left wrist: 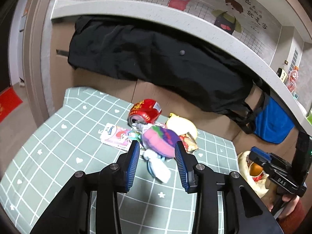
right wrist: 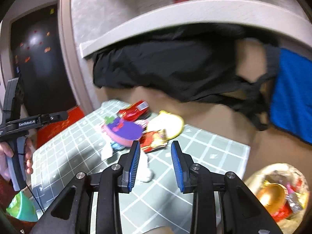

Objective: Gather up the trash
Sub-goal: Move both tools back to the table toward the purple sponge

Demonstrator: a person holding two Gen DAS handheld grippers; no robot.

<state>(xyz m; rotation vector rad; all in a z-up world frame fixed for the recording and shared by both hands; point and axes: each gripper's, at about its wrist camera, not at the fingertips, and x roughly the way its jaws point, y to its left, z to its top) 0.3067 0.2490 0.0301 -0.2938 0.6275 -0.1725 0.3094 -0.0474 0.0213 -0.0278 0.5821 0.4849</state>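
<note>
A heap of trash lies on the green checked tablecloth (left wrist: pixel 58 136). It holds a crushed red can (left wrist: pixel 145 112), a pink tissue packet (left wrist: pixel 117 136), a pink and purple round thing (left wrist: pixel 161 140), a yellow round thing (left wrist: pixel 182 125), a red-gold wrapper (left wrist: pixel 190 143) and crumpled white tissue (left wrist: pixel 158 167). My left gripper (left wrist: pixel 157 143) is open just short of the heap, with nothing gripped. My right gripper (right wrist: pixel 155 143) is also open and empty, facing the red-gold wrapper (right wrist: pixel 154 138) and the white tissue (right wrist: pixel 145 165). Each gripper shows at the edge of the other's view, held by a hand (right wrist: pixel 7 154).
A yellowish bag (right wrist: pixel 276 191) with trash in it sits off the table's right edge. Behind the table stand cardboard boxes (left wrist: pixel 148 91), with black cloth (left wrist: pixel 156 58) and blue cloth (left wrist: pixel 273 122) hanging from a white counter (left wrist: pixel 175 17). A red mat (left wrist: pixel 9 101) lies on the floor at left.
</note>
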